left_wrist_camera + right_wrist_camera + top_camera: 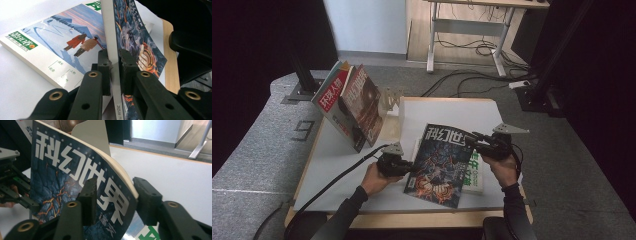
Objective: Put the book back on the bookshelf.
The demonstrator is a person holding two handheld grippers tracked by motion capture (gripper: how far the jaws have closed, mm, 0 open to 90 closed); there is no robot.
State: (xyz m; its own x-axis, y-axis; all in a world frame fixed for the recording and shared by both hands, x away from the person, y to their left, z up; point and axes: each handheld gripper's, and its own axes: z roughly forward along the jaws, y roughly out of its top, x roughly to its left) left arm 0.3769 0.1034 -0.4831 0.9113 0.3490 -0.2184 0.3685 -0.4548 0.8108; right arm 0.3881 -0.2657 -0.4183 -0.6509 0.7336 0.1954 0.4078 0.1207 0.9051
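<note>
A dark blue magazine (439, 165) with large white characters is held tilted above the white table (337, 165). My left gripper (408, 167) is shut on its spine edge; in the left gripper view the pads (103, 67) press the white spine (110, 37) from both sides. My right gripper (473, 138) is at the magazine's upper right corner. In the right gripper view that gripper (115, 186) stands open, with the corner of the cover (75, 170) between the jaws and a gap on the right side.
A second magazine (474, 172) with green print and a snowy picture (62, 42) lies flat under the held one. Several magazines (349, 105) lean in a stand at the table's back left, next to a clear rack (389, 97). The wooden front edge (412, 217) is close.
</note>
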